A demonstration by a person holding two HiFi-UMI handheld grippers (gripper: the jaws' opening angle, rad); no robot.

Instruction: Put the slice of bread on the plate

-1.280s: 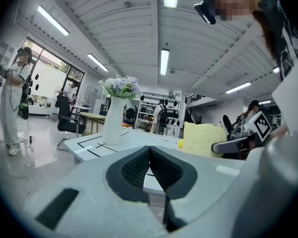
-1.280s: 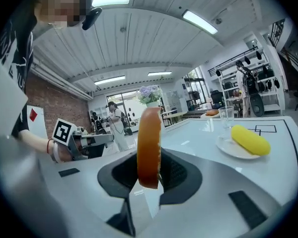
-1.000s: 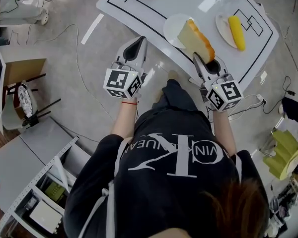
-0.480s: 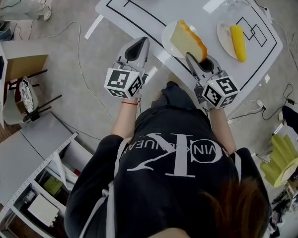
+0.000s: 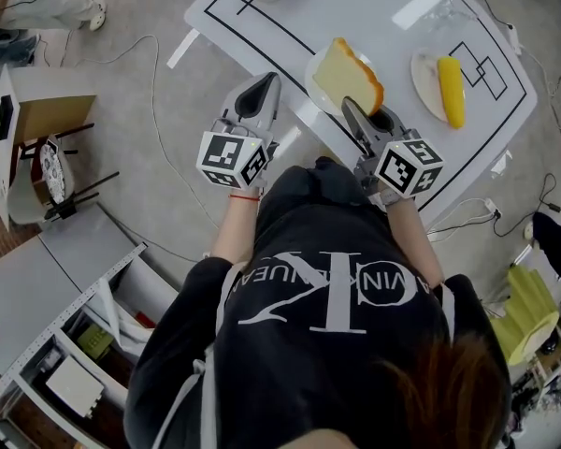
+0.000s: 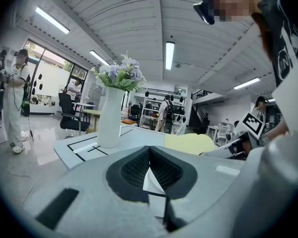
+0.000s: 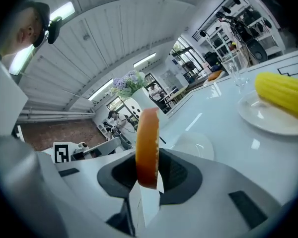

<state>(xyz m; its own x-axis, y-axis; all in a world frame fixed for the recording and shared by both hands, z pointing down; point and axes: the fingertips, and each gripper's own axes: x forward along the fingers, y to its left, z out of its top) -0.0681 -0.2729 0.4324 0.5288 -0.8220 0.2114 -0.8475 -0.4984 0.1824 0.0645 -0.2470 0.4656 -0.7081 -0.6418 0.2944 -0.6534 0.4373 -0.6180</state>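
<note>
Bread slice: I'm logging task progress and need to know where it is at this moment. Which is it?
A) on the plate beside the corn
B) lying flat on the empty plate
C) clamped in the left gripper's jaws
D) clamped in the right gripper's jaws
D: the right gripper view shows the bread slice standing edge-on, pinched at its lower end between the jaws of the right gripper.

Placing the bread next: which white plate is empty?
The round white plate that the held bread slice overlaps in the head view; the other white plate, to its right, carries a yellow corn cob.
</note>
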